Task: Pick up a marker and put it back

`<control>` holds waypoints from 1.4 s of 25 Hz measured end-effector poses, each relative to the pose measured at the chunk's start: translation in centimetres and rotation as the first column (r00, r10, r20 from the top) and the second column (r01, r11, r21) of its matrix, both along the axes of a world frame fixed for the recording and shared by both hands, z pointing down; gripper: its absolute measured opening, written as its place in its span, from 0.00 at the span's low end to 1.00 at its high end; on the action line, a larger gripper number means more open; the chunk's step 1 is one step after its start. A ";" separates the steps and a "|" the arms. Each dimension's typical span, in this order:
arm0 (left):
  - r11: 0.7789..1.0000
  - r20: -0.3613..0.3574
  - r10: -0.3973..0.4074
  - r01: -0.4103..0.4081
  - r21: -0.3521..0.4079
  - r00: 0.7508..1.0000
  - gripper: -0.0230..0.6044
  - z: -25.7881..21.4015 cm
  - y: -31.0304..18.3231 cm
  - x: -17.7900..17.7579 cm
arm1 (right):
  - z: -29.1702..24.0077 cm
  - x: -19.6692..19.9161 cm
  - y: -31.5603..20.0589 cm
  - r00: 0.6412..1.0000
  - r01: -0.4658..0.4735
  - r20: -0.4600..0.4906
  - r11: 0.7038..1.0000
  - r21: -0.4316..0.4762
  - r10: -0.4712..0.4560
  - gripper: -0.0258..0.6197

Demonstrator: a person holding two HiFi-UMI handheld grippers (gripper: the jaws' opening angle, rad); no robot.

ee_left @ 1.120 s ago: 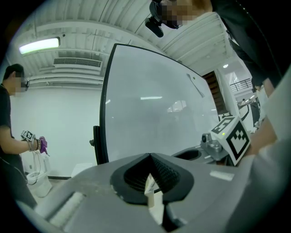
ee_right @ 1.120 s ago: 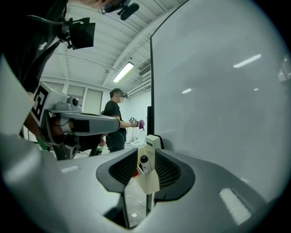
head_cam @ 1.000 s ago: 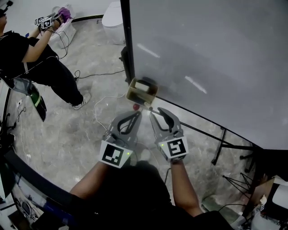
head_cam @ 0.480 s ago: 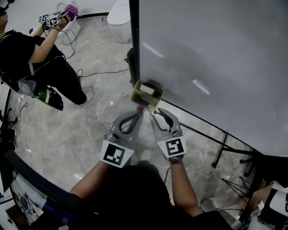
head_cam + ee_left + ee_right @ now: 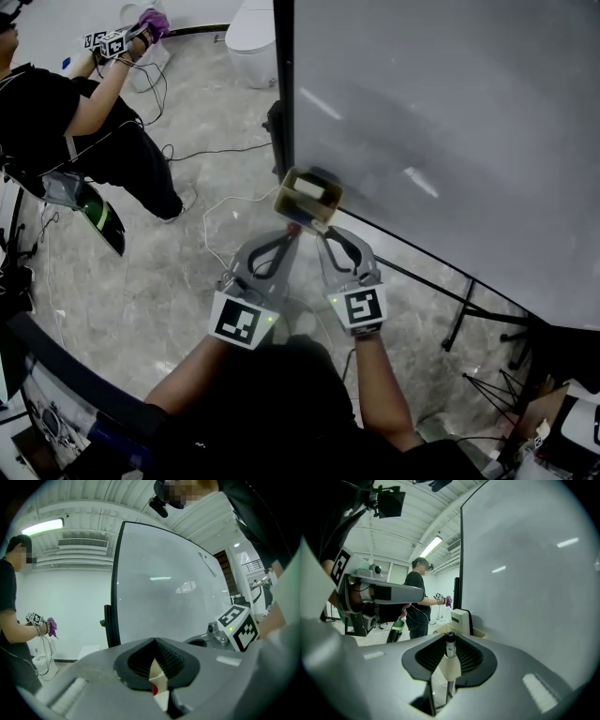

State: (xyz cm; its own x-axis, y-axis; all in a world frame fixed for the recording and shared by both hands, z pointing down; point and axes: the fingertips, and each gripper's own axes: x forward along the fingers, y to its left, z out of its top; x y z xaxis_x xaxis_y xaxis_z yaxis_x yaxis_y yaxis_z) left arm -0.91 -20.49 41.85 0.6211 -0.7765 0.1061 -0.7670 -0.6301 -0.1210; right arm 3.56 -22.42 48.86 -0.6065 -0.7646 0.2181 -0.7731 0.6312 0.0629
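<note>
A tan tray (image 5: 285,201) with a white eraser (image 5: 308,187) hangs at the whiteboard's lower left corner. Both grippers sit side by side just below it. My left gripper (image 5: 284,240) (image 5: 156,660) is shut on a white marker piece with a red end (image 5: 292,228) (image 5: 154,689). In the right gripper (image 5: 325,236) (image 5: 449,645) a marker with a black tip (image 5: 450,654) stands upright. Its jaws have just been closing, and the pads now press on the barrel. The tray (image 5: 461,618) lies straight ahead in the right gripper view.
The whiteboard (image 5: 450,122) fills the right half, and its black stand legs (image 5: 459,305) run along the floor. Another person (image 5: 84,122) with grippers stands at the far left. A white cable (image 5: 214,214) lies on the marble floor.
The right gripper's jaws have narrowed onto the marker. Both grippers have crept slightly closer to the tray.
</note>
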 end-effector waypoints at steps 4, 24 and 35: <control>1.000 -0.006 -0.002 0.002 0.003 1.000 0.04 -0.1 0.0 0.0 | -0.5 0.1 -0.1 0.999 -0.010 0.036 1.000 0.019 0.010 0.16; 0.999 -0.020 0.011 -0.010 0.038 1.000 0.04 -1.4 0.5 0.0 | -2.9 0.8 0.7 0.999 -0.032 0.026 0.997 0.076 0.030 0.15; 0.998 -0.028 0.039 -0.037 0.060 0.999 0.04 -2.1 1.5 0.2 | -4.8 1.1 2.1 0.999 -0.048 0.027 0.992 0.117 0.045 0.15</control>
State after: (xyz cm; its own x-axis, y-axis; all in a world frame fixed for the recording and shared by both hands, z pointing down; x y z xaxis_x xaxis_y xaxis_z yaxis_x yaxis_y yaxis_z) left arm -0.76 -18.98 39.78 0.6527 -0.7565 0.0422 -0.7463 -0.6515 -0.1367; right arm 4.61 -20.36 44.07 -0.5735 -0.8117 0.1107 -0.8038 0.5836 0.1151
